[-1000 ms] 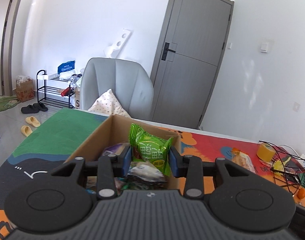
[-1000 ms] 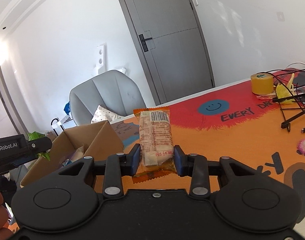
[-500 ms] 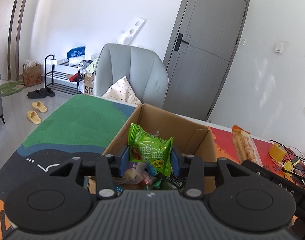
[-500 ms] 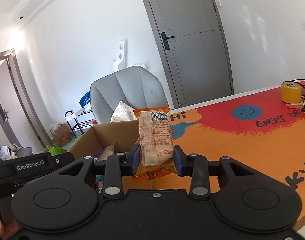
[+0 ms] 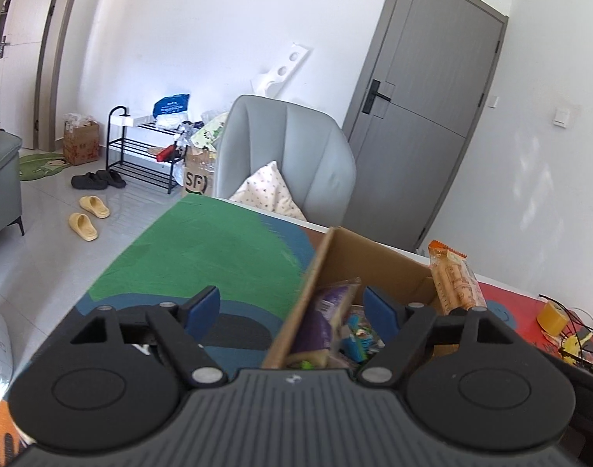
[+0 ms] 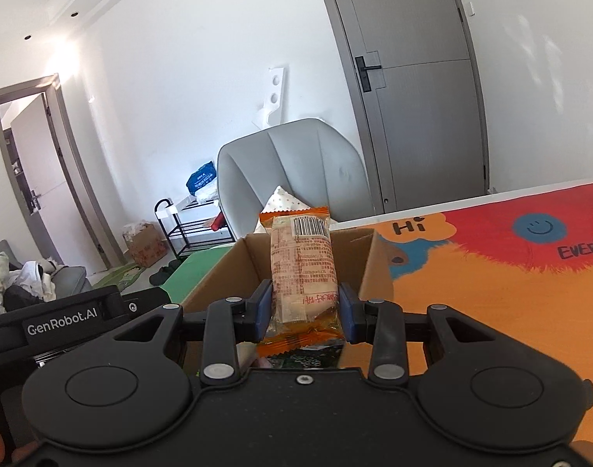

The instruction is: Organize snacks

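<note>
- Left wrist view: the left claw [image 5: 292,305] is spread wide with nothing between its blue pads.
- It straddles the near-left wall of the box [image 5: 378,257]: one pad is over the table [image 5: 218,249] outside the box, the other over the inside.
- Just ahead of and below the right pad lie snacks already in the box, a purple pack [image 5: 323,311] and some blue-green wrappers.
- Beyond and to the right of this claw, the orange bar [image 5: 453,278] stands over the far right part of the box, its long axis near upright.
- Right wrist view: the right claw [image 6: 305,309] pinches the orange bar [image 6: 302,268] low on its length, pads on the two long sides.
- The bar's long axis runs straight away from the claw along the fingers, barcode end farthest out.
- The box [image 6: 376,260] opening lies directly ahead of and below the bar; the bar's free end shows against the inner far wall.
- The left claw's body [image 6: 63,319] sits close on the left of this claw, beside the box's left wall.
- Judgement: the right claw is the one that matters now; the drop point is forward and down, so a small dip and a release should land the bar inside. Whether the bar is fully past the near rim cannot be told.
</note>
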Action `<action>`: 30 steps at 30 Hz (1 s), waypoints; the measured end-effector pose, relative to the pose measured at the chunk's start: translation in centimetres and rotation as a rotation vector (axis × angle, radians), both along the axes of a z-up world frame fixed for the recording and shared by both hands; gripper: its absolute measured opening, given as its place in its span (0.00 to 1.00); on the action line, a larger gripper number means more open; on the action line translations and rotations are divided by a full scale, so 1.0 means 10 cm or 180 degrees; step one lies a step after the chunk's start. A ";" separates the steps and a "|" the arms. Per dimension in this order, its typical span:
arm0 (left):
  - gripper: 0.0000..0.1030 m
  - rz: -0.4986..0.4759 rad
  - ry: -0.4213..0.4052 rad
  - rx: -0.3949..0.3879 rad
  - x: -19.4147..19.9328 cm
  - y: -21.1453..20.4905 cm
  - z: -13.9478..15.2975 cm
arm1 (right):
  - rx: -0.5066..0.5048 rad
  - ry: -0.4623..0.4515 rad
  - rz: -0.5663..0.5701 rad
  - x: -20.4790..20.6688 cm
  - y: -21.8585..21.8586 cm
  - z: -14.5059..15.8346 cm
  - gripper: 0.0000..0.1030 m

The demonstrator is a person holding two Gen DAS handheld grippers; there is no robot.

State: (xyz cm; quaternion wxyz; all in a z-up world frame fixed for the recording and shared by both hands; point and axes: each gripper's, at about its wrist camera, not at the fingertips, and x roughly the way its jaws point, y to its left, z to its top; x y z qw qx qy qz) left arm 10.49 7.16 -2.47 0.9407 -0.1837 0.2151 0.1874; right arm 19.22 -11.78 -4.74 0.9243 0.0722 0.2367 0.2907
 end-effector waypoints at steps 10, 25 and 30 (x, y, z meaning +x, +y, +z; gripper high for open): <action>0.87 0.0044 0.0076 0.0011 -0.09 0.08 0.02 | -0.0053 0.0003 -0.0026 -0.11 0.02 0.06 0.62; 0.97 -0.0239 0.0293 0.0188 -0.08 -0.21 0.06 | -0.0105 0.0092 -0.0388 -0.27 -0.39 0.12 0.84; 0.97 -0.0329 0.0340 0.0286 -0.09 -0.35 0.13 | -0.0079 0.0110 -0.0436 -0.32 -0.55 0.16 0.89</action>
